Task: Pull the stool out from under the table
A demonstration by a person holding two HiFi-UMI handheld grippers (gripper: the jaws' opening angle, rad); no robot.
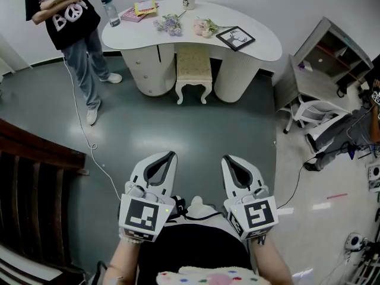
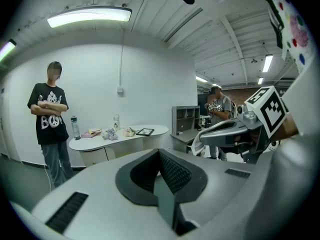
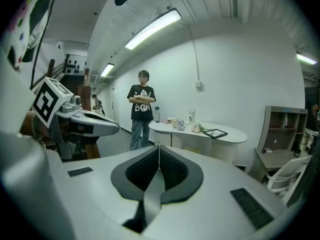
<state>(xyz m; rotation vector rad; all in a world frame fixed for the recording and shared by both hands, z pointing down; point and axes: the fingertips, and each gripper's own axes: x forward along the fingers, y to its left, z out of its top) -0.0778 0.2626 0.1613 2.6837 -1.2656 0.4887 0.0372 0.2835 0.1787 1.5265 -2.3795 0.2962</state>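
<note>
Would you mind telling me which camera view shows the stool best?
The head view: the stool shows from above, seat and front legs, tucked partly under the table. Both gripper views show the table far off; the stool there is too small to make out.

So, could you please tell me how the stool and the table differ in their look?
The stool is small and low; the table is wide and taller. The stool stands on curved legs, the table on two rounded pedestals. The stool's seat is bare and patterned; the table's smooth top carries a bottle, flowers and a picture frame. Both are pale, and the stool stands tucked between the pedestals.
</note>
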